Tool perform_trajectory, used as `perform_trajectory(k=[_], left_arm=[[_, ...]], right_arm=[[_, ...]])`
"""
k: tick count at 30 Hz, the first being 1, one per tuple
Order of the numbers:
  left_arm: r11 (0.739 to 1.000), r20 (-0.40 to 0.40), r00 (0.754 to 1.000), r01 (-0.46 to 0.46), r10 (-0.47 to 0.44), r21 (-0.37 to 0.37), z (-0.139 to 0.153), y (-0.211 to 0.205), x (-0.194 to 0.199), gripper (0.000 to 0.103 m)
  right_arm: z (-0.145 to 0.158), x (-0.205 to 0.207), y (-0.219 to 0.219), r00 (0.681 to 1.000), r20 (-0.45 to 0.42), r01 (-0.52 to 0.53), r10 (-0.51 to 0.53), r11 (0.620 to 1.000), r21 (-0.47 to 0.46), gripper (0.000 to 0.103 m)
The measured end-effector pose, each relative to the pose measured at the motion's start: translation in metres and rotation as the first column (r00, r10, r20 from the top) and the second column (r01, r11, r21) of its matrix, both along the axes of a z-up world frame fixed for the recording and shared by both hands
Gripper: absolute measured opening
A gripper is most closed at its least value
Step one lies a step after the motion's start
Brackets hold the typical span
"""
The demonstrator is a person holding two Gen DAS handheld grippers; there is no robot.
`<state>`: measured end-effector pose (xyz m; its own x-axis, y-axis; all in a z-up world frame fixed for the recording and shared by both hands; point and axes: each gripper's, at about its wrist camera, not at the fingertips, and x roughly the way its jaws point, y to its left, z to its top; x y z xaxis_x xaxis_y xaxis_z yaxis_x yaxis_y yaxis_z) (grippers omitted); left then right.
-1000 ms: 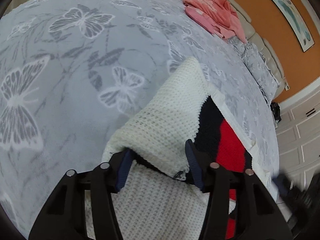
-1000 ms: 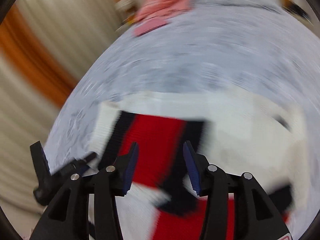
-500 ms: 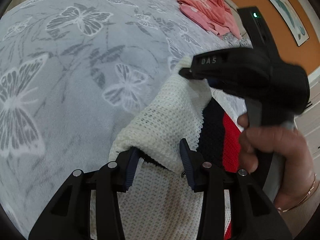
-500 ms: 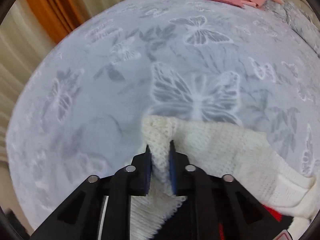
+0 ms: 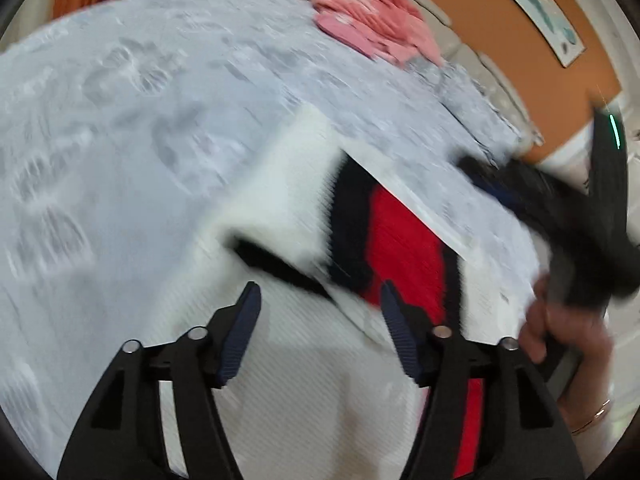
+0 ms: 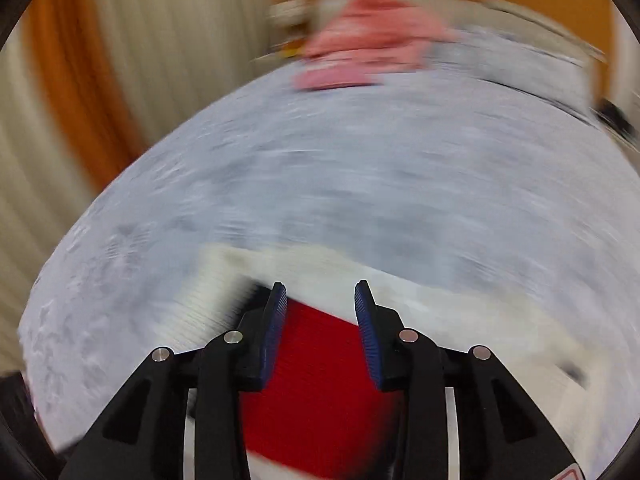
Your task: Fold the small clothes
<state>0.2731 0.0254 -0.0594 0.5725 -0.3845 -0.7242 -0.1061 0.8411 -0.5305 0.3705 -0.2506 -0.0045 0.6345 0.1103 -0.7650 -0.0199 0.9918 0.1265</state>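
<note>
A small white knit sweater (image 5: 280,200) with a black and red panel (image 5: 400,240) lies on the grey butterfly blanket (image 5: 140,120), one white flap folded over it. My left gripper (image 5: 320,300) is open and empty just above the sweater's near part. In the left wrist view my right gripper (image 5: 580,216) is a blurred black shape at the right, held by a hand. In the right wrist view the right gripper (image 6: 320,296) is open and empty over the red panel (image 6: 320,380), with the white knit (image 6: 460,308) beyond. Both views are motion blurred.
A pile of pink clothes (image 5: 372,28) lies at the far edge of the blanket, also in the right wrist view (image 6: 368,44). Beige cushions (image 5: 480,64) and an orange wall (image 5: 540,40) stand behind. Curtains (image 6: 140,60) hang at the left.
My right gripper has let go of the white sleeve fold, opened and swung away to the right over the red panel. My left gripper has opened wider and pulled back from the fold.
</note>
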Motion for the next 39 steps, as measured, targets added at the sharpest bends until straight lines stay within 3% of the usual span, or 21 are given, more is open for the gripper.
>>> perform_trajectory(k=[2, 4, 7, 9, 10, 11, 12, 13, 14, 17, 20, 22, 24, 26, 28, 32, 34, 36, 39], left_arm=[[0.998, -0.029, 0.998, 0.050, -0.051, -0.040, -0.005, -0.028, -0.009, 0.062], [0.996, -0.058, 0.996, 0.069, -0.072, -0.050, -0.014, -0.052, -0.012, 0.062], [0.997, -0.115, 0.993, 0.024, -0.032, -0.068, -0.029, -0.075, -0.006, 0.060], [1.000, -0.099, 0.995, 0.000, -0.003, -0.029, -0.028, -0.084, 0.002, 0.050], [1.000, -0.098, 0.995, 0.004, -0.005, -0.012, -0.028, -0.088, 0.006, 0.035], [1.000, -0.104, 0.995, 0.010, -0.011, -0.009, -0.029, -0.090, 0.013, 0.014], [1.000, -0.118, 0.993, 0.011, -0.013, -0.011, -0.031, -0.091, 0.020, 0.006], [1.000, -0.122, 0.993, 0.005, -0.006, -0.011, -0.031, -0.090, 0.024, 0.006], [1.000, -0.113, 0.994, 0.003, -0.003, -0.004, -0.029, -0.089, 0.030, 0.005], [0.998, -0.069, 0.998, 0.016, -0.011, 0.063, -0.019, -0.093, 0.034, 0.005], [0.994, -0.075, 0.997, 0.004, 0.004, 0.106, -0.024, -0.094, 0.040, 0.009], [0.996, -0.088, 0.996, 0.019, -0.011, 0.090, -0.029, -0.094, 0.040, 0.010], [0.997, -0.082, 0.996, 0.041, -0.036, 0.065, -0.021, -0.088, 0.029, 0.015], [0.996, -0.066, 0.995, 0.079, -0.076, 0.049, -0.011, -0.075, 0.008, 0.028], [0.993, -0.035, 0.995, 0.094, -0.091, 0.070, -0.001, -0.059, -0.014, 0.039], [0.981, -0.012, 0.996, 0.087, -0.087, 0.172, 0.008, -0.030, -0.045, 0.045], [0.978, -0.035, 0.996, 0.089, -0.084, 0.191, 0.010, -0.023, -0.053, 0.046], [0.979, -0.065, 0.996, 0.069, -0.058, 0.190, 0.011, -0.009, -0.062, 0.049], [0.983, -0.092, 0.995, 0.048, -0.032, 0.177, 0.014, 0.026, -0.093, 0.052]], right_arm=[[-0.010, -0.020, -0.080, 0.984, -0.039, 0.172, -0.174, 0.984, -0.042, 0.041], [-0.023, -0.030, -0.142, 0.954, -0.094, 0.281, -0.284, 0.959, -0.043, 0.042], [-0.043, -0.027, -0.191, 0.941, -0.182, 0.293, -0.284, 0.956, 0.026, 0.042], [-0.059, -0.017, -0.198, 0.934, -0.228, 0.293, -0.274, 0.954, 0.055, 0.046], [-0.070, -0.009, -0.200, 0.933, -0.248, 0.287, -0.262, 0.956, 0.068, 0.047], [-0.074, 0.001, -0.190, 0.934, -0.260, 0.270, -0.243, 0.960, 0.074, 0.045], [-0.079, 0.005, -0.184, 0.938, -0.268, 0.249, -0.220, 0.965, 0.079, 0.018], [-0.080, 0.010, -0.179, 0.940, -0.268, 0.234, -0.209, 0.970, 0.065, 0.009], [-0.071, 0.007, -0.176, 0.953, -0.217, 0.228, -0.209, 0.972, 0.065, 0.008], [-0.058, 0.005, -0.180, 0.962, -0.113, 0.258, -0.247, 0.961, 0.095, 0.008], [-0.093, 0.007, -0.187, 0.932, -0.225, 0.295, -0.284, 0.955, 0.016, 0.011], [-0.077, -0.012, -0.192, 0.932, -0.162, 0.336, -0.324, 0.941, 0.053, 0.031], [-0.054, -0.051, -0.195, 0.939, -0.115, 0.338, -0.324, 0.930, 0.145, 0.043], [-0.039, -0.103, -0.187, 0.952, -0.059, 0.307, -0.301, 0.941, 0.140, 0.045], [-0.039, -0.141, -0.177, 0.961, -0.049, 0.276, -0.272, 0.953, 0.128, 0.053], [-0.056, -0.205, -0.155, 0.963, -0.128, 0.251, -0.239, 0.964, 0.084, 0.053], [-0.062, -0.228, -0.143, 0.952, -0.172, 0.269, -0.252, 0.959, 0.085, 0.053], [-0.064, -0.258, -0.127, 0.947, -0.214, 0.274, -0.241, 0.951, 0.143, 0.053], [-0.064, -0.296, -0.108, 0.940, -0.259, 0.262, -0.221, 0.956, 0.135, 0.059]])
